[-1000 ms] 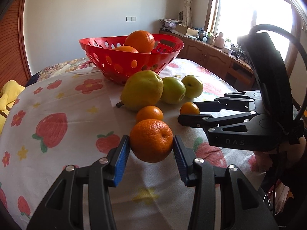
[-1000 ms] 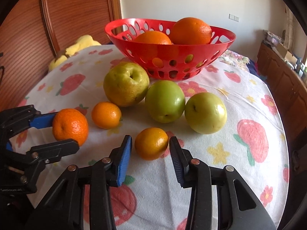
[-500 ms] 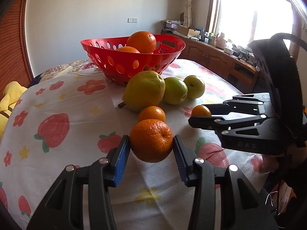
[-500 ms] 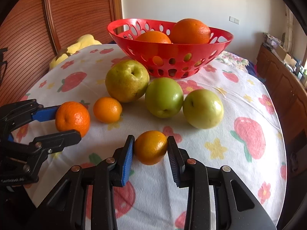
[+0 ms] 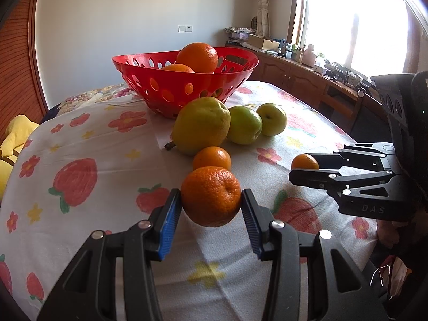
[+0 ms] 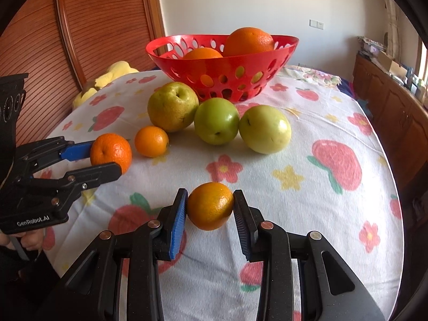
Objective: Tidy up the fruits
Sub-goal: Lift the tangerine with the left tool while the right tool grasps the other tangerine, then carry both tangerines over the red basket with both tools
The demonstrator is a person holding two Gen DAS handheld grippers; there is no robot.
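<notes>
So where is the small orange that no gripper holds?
The free small orange lies on the tablecloth, left of centre in the right wrist view, between the left gripper's orange and the big yellow-green pear.

Left gripper [image 5: 211,208] clamped on big orange [image 5: 211,196]; right gripper [image 6: 210,208] clamped on small orange [image 6: 210,206], both angled down.

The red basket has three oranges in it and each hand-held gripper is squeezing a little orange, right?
Not quite. The red basket holds two oranges, as the right wrist view shows. The rest is right: the left hand-held gripper and the right hand-held gripper each squeeze a little orange.
</notes>
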